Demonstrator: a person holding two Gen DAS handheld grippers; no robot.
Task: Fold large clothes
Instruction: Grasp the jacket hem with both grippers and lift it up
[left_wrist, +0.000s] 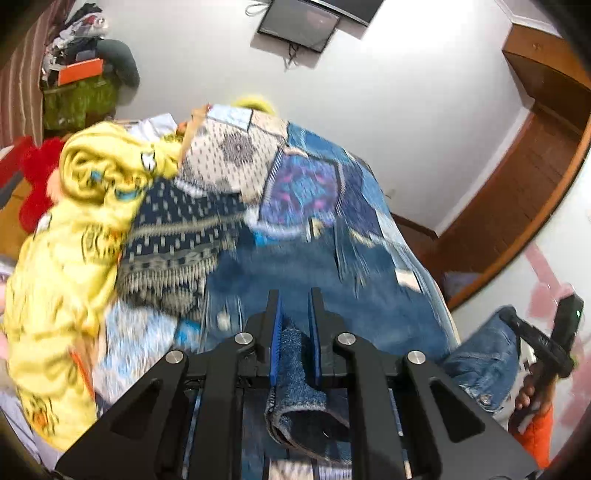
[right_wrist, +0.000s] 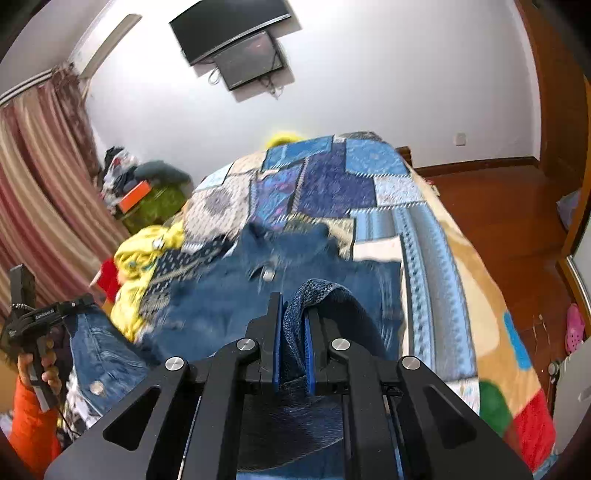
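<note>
This is looking like a bedroom in a home. A bed (right_wrist: 461, 266) under a patchwork quilt (right_wrist: 332, 177) is filling the middle of both views, with loose clothes lying along its left edge. A striped curtain (right_wrist: 40, 192) is hanging at the left, a dark screen (right_wrist: 247, 59) is sitting on the white wall, and a wooden floor (right_wrist: 498, 206) is running past the bed's right edge toward a wooden door frame (left_wrist: 546, 110).

Bed under a patchwork blanket (right_wrist: 369, 177), denim jacket (right_wrist: 229, 291) spread on it, yellow clothes (left_wrist: 74, 229) heaped just left of the jacket
</note>
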